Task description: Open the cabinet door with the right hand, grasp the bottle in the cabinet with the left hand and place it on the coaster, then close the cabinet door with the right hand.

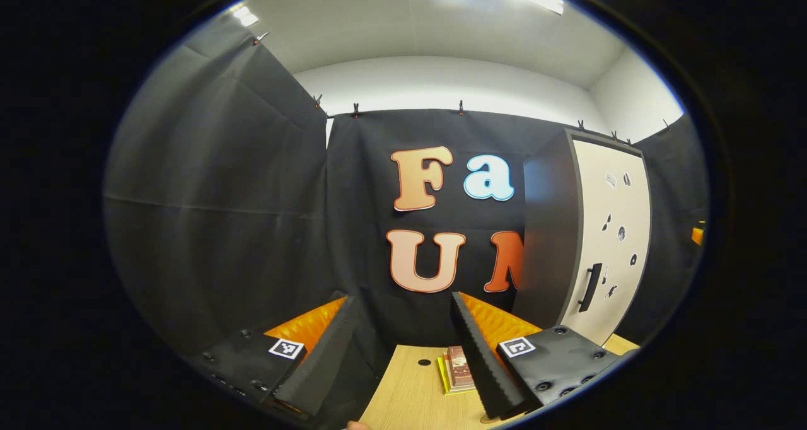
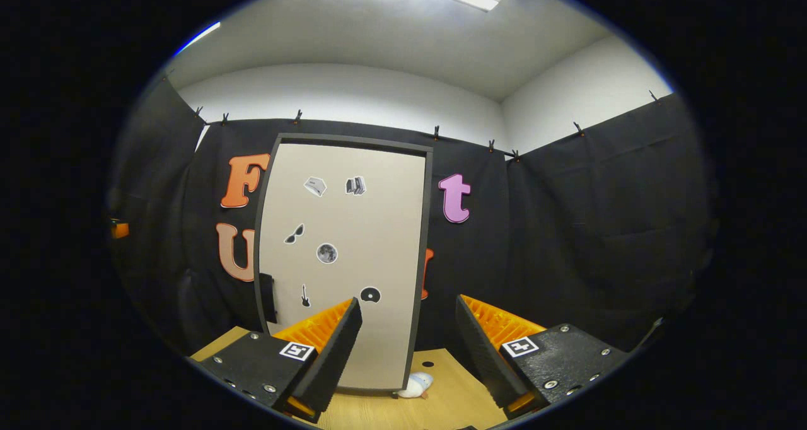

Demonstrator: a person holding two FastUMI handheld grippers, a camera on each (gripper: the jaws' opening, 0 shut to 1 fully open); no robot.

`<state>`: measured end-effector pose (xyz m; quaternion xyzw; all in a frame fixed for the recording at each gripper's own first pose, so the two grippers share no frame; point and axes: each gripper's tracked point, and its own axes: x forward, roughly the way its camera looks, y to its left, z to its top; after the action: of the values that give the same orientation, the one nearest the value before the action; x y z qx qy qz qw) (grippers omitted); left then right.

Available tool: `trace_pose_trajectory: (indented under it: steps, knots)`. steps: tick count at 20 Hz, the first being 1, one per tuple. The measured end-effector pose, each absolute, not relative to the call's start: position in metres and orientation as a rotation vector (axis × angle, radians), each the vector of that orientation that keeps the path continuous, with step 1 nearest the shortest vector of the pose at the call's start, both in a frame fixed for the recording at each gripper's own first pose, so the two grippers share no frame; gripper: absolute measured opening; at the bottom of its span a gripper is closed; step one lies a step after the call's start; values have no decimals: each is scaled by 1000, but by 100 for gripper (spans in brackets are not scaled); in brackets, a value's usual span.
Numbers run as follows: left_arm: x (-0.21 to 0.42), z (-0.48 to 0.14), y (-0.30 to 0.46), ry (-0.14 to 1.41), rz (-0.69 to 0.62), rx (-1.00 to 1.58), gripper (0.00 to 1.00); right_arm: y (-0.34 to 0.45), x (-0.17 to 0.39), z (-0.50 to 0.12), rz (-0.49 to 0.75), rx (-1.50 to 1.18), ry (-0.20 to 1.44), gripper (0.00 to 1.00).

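We see a small stack of books (image 1: 458, 370) lying on the wooden table (image 1: 410, 398), and a little white plush toy (image 2: 416, 386) on it too.

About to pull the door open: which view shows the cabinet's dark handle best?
The left gripper view: the dark bar handle stands out in full against the pale cabinet door. The right gripper view faces the door squarely, but there the handle sits at its left edge, seen less clearly.
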<state>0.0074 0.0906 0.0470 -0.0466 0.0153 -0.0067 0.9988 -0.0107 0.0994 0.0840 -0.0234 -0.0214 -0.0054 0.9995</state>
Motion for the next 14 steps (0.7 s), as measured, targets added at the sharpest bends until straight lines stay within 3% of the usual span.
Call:
trace_pose_trajectory:
  steps: [14]
  knots:
    - [-7,76,86,-16,-7,-81,96,76,-38,88,-36,-43,-55,92]
